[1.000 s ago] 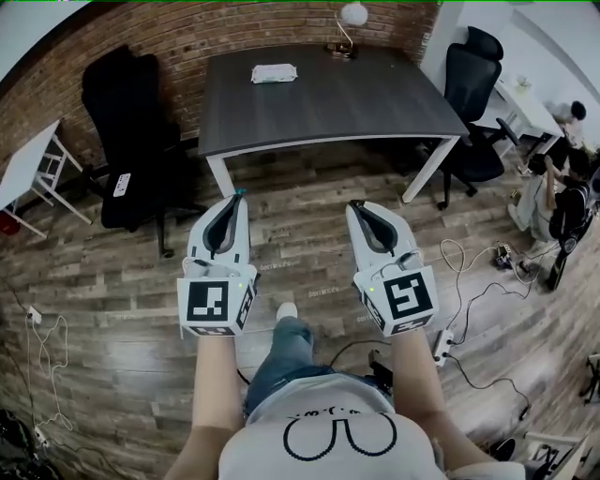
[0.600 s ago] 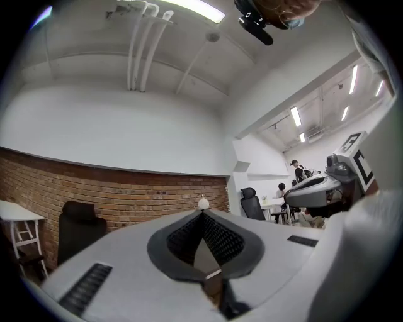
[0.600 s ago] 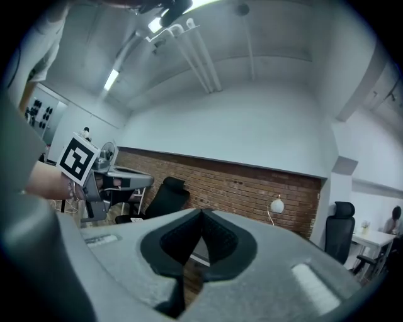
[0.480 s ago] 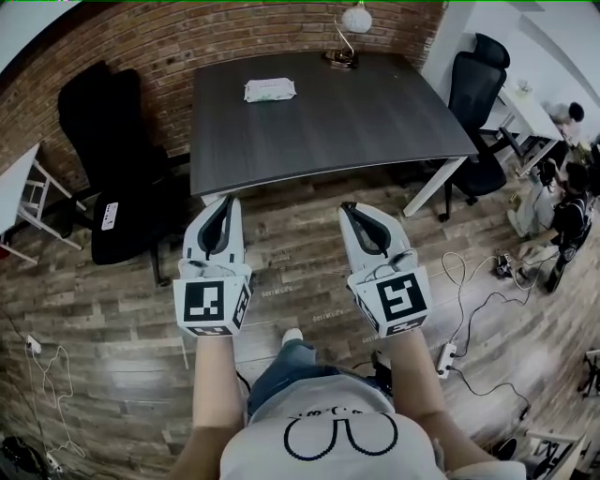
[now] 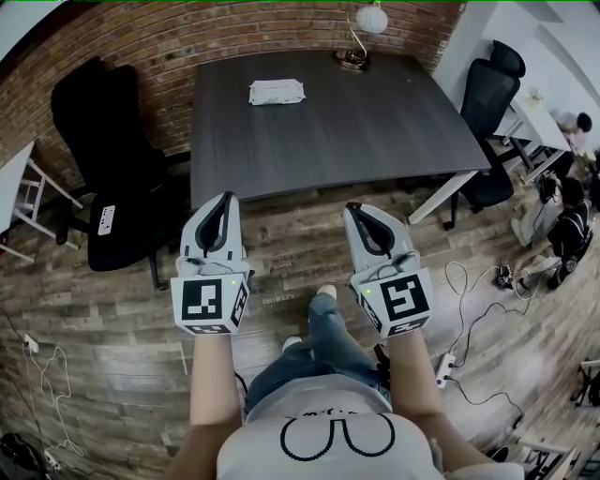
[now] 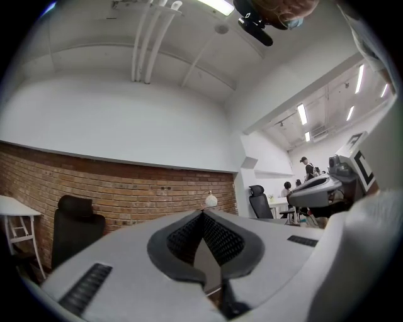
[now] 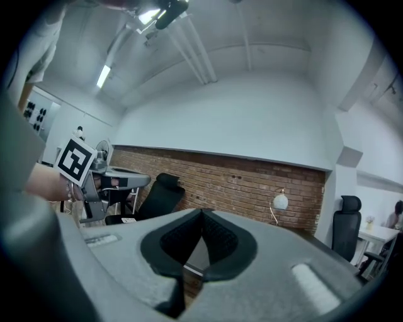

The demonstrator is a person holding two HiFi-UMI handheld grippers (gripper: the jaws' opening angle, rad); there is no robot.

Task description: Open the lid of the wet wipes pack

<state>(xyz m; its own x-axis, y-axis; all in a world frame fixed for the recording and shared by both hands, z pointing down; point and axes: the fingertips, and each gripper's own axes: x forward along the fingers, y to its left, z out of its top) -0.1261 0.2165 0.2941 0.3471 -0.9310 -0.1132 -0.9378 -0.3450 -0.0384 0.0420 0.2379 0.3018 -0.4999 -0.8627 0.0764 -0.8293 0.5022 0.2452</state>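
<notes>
nearest the camera, the person's jeans-clad leg point(image 5: 323, 330) steps out over the wooden floor point(image 5: 291, 253). a hand grips each tool just ahead of it. the left claw point(image 5: 228, 196) and the right claw point(image 5: 354, 206) are held side by side, well apart from each other, both pointing roughly level toward the tabletop point(image 5: 356, 127) and stopping short of its near edge. in the left gripper view the two jaws meet at their tips with nothing between them, so that claw is closed and empty. the right gripper view shows the same: jaws together, nothing gripped.

beyond them the dark tabletop is mostly bare. the wet wipes pack point(image 5: 277, 91) lies flat near its far edge, left of centre, well apart from both claws; its lid looks shut, though it is too small to tell for sure. a lamp with a round white shade point(image 5: 367, 23) stands at the far right corner. a black office chair point(image 5: 108, 141) sits left of the tabletop, another point(image 5: 494, 94) to its right, and a brick wall point(image 5: 187, 37) runs behind.
</notes>
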